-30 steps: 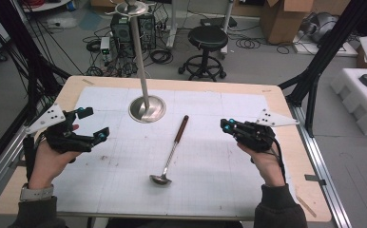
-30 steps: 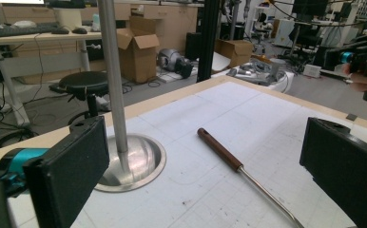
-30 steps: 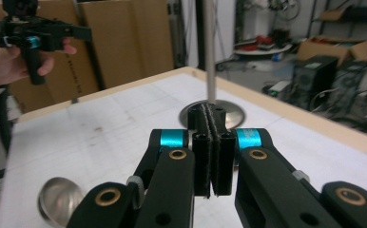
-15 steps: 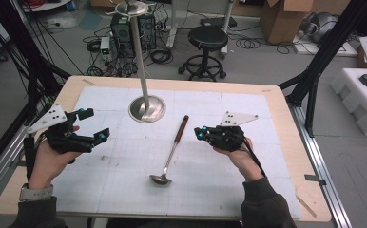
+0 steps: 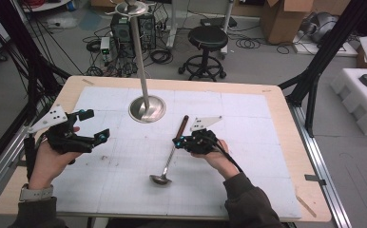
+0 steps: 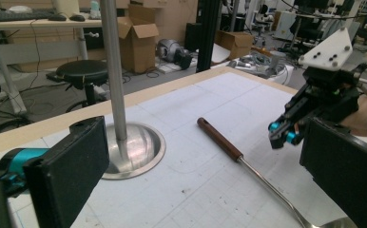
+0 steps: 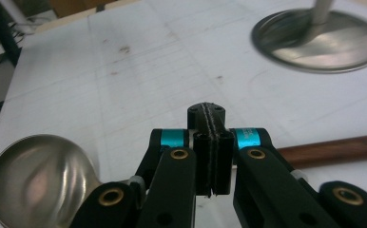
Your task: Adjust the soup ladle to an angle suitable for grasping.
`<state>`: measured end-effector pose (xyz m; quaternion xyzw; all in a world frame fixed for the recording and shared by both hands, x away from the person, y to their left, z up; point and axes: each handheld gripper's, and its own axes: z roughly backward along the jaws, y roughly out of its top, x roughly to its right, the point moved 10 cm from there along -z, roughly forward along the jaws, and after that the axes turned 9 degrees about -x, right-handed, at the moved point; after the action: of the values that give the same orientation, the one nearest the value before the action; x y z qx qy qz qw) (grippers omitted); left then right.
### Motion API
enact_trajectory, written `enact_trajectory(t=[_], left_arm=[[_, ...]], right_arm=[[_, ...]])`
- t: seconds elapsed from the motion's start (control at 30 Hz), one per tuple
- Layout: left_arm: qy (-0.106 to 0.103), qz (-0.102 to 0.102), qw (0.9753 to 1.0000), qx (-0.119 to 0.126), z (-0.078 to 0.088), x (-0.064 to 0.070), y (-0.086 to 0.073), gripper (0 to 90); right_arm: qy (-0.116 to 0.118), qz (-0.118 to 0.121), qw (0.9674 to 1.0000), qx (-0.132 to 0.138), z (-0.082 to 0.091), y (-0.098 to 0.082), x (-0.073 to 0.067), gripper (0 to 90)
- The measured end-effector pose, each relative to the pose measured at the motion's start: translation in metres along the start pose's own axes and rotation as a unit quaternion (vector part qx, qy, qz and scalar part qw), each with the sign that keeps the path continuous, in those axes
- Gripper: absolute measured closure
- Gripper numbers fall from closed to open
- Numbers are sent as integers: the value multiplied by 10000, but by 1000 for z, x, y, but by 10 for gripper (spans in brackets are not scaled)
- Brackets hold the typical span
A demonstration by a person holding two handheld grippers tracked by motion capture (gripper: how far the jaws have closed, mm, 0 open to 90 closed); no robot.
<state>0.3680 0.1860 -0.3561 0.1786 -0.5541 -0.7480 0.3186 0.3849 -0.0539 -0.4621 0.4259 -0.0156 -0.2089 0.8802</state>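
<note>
Counting across the bench (image 5: 276, 142) from left to right: one left tongs (image 5: 90, 127), one stand (image 5: 147, 108), one ladle (image 5: 172, 153), one right tongs (image 5: 176, 141).

At the left of the high view, a hand (image 5: 48, 159) with a watch at the wrist holds the left tongs above the white mat (image 5: 248, 118), its jaws spread wide with nothing between them. In the left gripper view the two black pads (image 6: 70, 168) stand far apart, framing the stand and ladle beyond.

The stand is a round steel base with a single upright pole, sitting on the mat near the far middle of the bench.

The ladle lies flat on the mat just right of the stand, its brown wooden handle end toward the far side and its steel bowl toward the person.

The right tongs, held by the other hand (image 5: 217, 154), sits at the ladle's shaft from the right side. In the right gripper view its jaws are pressed fully together with nothing between them; the ladle bowl (image 7: 36, 178) shows low at the left and the wooden handle (image 7: 333, 148) at the right, passing behind the tongs.

A gridded white mat covers most of the pale wood bench. Beyond it, on the grey floor, there is one black stool (image 5: 207, 40), several cardboard boxes (image 5: 286, 19), tangled cables and electronic units.
</note>
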Motion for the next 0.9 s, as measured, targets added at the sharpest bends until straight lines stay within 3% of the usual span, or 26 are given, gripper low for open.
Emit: enact_trajectory(t=[0.1, 0.27, 0.43, 0.7, 0.9], left_arm=[[5, 28, 10000, -8, 0, -1, -1, 29], [22, -12, 10000, -22, 2, 0, 0, 29], [30, -34, 10000, -22, 4, 0, 1, 29], [41, -8, 10000, -86, 3, -1, -2, 29], [37, 21, 10000, -68, 4, -2, -3, 29]], right_arm=[[87, 16, 9999, -123, -9, -1, -5, 900], [366, 118, 9978, -545, -39, -11, -24, 900], [445, 177, 9960, -758, -50, -15, -32, 900], [506, 221, 9917, -1163, -63, -25, -39, 900], [482, 185, 9914, -1204, -62, -27, -40, 900]])
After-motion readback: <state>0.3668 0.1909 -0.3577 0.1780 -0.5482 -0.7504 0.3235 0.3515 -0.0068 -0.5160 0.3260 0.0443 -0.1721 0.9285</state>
